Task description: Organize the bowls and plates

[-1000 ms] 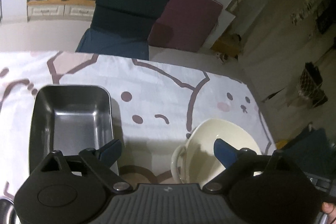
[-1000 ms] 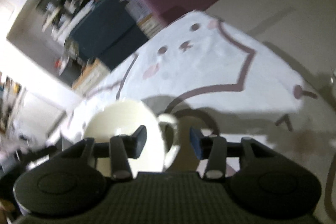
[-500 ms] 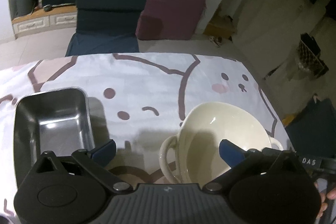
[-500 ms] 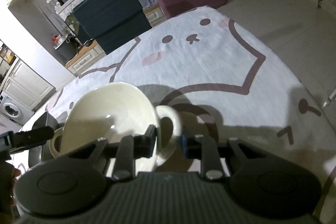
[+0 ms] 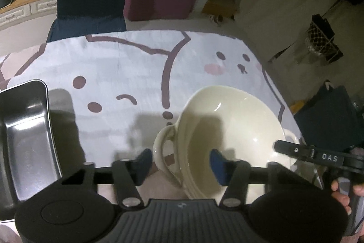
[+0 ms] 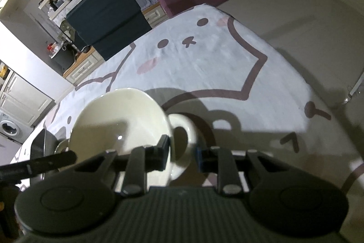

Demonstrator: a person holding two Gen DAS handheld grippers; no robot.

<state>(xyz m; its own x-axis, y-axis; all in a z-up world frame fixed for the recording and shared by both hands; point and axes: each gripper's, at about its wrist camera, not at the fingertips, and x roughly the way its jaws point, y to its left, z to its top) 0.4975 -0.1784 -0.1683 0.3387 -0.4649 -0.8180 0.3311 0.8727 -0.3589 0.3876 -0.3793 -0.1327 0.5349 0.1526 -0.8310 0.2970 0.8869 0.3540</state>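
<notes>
Left gripper closing astride cream bowl left handle, pads not touching; right gripper clamped on opposite handle. Steel tray left of bowl, empty.

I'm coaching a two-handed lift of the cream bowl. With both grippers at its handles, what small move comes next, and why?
Probably finish closing the left gripper before lifting. The right gripper already pinches one handle of the cream bowl, but the left jaws are closing around the other handle with gaps showing, so that side isn't secured.
</notes>
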